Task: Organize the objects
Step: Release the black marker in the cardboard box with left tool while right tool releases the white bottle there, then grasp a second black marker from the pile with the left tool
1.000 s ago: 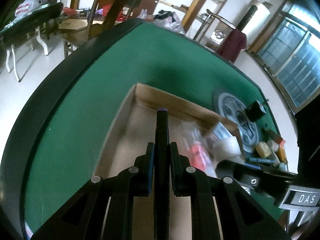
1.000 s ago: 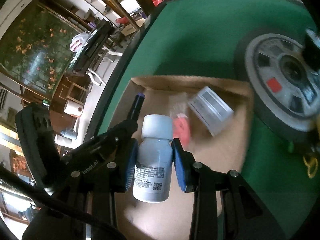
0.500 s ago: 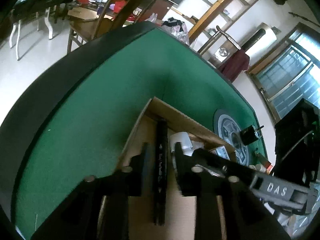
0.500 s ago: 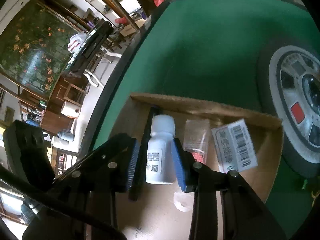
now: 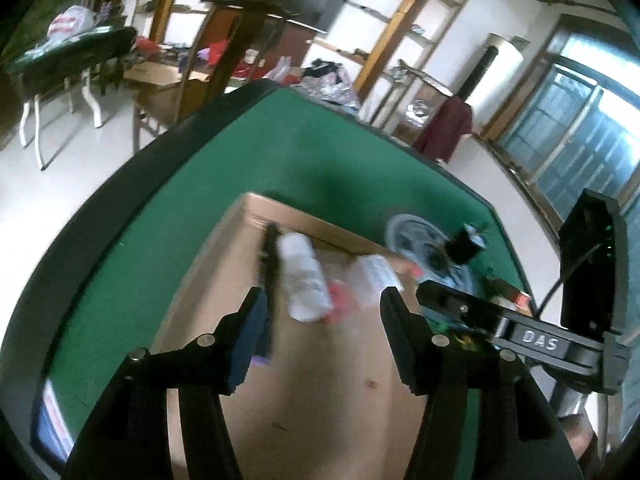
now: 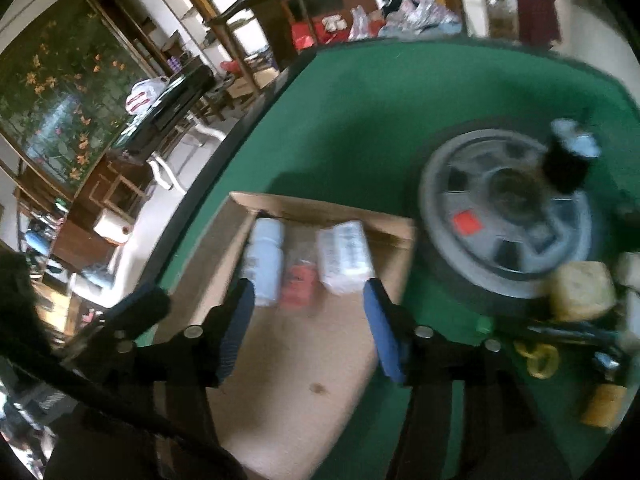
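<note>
A shallow cardboard tray lies on the green table. In it lie a black marker, a white bottle, a clear packet with red contents and a white barcoded box, side by side at the far end. My left gripper is open and empty above the tray, just behind them. My right gripper is open and empty above the same tray, behind the bottle, the packet and the box.
A grey wheel-like disc with a black cup on it lies right of the tray. Small items, a tan block and a yellow clip, crowd the table's right side. Bare green felt lies beyond the tray.
Both grippers opened and drew back. The left let go of the black marker, the right let go of the white bottle; both now lie in the tray.
</note>
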Action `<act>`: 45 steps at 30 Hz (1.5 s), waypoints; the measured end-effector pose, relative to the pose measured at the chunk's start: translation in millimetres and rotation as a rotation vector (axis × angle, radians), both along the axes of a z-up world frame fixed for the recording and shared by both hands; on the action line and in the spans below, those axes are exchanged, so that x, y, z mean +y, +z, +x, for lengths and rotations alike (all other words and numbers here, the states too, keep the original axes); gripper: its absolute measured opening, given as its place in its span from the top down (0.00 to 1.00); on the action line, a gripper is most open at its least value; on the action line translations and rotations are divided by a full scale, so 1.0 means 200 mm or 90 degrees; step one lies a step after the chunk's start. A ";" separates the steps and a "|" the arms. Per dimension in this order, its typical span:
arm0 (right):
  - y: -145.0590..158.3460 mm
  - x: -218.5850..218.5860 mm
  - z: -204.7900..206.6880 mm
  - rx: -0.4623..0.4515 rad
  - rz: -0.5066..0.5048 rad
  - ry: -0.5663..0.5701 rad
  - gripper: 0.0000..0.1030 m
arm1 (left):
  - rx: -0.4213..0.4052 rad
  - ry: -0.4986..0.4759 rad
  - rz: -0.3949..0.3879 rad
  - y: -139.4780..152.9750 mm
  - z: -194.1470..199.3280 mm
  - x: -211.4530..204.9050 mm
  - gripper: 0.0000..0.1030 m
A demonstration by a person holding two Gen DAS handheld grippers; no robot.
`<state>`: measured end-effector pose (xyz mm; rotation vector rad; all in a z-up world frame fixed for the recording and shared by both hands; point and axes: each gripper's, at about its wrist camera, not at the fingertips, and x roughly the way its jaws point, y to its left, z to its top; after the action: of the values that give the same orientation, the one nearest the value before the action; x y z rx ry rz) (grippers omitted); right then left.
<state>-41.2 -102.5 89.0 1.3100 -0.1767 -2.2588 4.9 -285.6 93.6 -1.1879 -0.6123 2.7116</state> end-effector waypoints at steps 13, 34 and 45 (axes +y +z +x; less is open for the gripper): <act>0.18 0.57 0.37 0.259 0.257 -0.174 0.29 | -0.002 -0.068 -0.022 0.01 0.18 0.50 0.48; -0.06 1.77 0.29 0.134 -0.041 -0.448 0.27 | 0.013 -0.324 -0.225 -0.16 -0.17 1.27 0.48; -0.10 1.79 0.27 0.110 -0.046 -0.445 0.26 | -0.016 -0.431 -0.312 -0.32 -0.30 1.54 0.77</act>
<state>13.5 255.5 69.0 1.1154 -0.7437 -2.8860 -54.5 22.5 29.3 -1.2241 0.4263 2.2896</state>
